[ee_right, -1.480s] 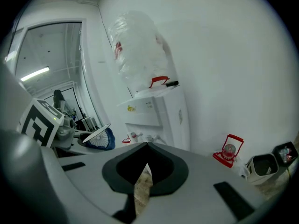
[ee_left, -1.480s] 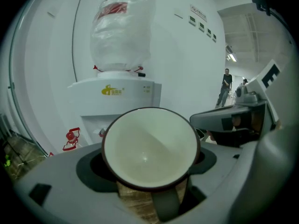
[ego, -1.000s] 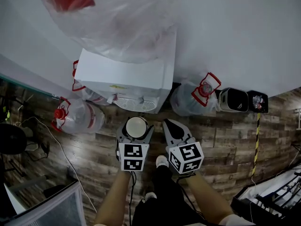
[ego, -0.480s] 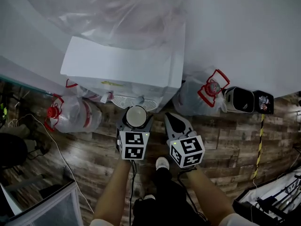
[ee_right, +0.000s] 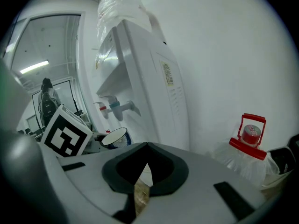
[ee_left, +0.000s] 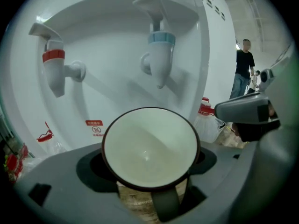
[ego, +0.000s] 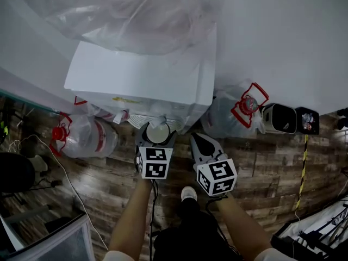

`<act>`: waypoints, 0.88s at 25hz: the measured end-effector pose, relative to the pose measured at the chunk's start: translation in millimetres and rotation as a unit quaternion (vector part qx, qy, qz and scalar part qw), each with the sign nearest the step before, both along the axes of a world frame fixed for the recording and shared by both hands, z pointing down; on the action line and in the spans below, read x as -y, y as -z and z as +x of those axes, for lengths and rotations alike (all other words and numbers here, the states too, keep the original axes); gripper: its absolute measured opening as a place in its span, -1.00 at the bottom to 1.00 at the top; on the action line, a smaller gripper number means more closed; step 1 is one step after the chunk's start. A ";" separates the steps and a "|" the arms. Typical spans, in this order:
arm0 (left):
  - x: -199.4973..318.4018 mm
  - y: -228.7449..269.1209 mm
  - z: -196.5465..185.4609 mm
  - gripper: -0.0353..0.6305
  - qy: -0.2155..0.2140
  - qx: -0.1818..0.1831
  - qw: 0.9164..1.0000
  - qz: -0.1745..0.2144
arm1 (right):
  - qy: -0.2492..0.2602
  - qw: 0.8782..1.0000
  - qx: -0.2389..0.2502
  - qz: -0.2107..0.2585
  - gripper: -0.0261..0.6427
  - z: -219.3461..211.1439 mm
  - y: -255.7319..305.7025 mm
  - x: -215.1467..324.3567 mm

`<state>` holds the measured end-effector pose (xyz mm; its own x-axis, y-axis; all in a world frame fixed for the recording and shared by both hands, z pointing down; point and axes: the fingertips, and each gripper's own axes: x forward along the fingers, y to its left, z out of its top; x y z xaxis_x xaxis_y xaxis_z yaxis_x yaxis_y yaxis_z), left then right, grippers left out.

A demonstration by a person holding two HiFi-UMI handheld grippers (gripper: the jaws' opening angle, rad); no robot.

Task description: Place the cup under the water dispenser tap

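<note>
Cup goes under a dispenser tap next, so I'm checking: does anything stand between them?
Nothing visible does. The cup, held in the left gripper, sits below the blue tap, with only open space in the dispenser recess between.

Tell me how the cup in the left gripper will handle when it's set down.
The cup looks like glazed ceramic, so probably rigid, smooth against the left gripper and breakable if knocked. It is empty, so likely light. Its mouth seems wider than its lower body, so it may tip if nudged near the rim.
</note>
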<state>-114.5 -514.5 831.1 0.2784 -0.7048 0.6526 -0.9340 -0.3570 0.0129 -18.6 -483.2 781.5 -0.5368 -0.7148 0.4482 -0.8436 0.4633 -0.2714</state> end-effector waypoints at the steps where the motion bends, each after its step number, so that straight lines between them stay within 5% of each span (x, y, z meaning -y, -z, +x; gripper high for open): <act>1: 1.7 -3.5 1.0 0.44 -0.002 0.001 1.000 -0.003 | 0.000 1.000 0.000 -0.001 -0.86 0.7 -1.9 0.6; 22: 23.4 -36.7 2.4 0.45 -0.012 0.024 1.000 -0.013 | -0.007 1.000 -0.002 -0.014 -0.86 10.6 -29.1 6.5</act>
<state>-112.2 -537.9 867.8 0.2630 -0.6804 0.6840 -0.9250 -0.3794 -0.0217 -8.0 -489.7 810.7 -0.5258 -0.7088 0.4703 -0.8505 0.4444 -0.2812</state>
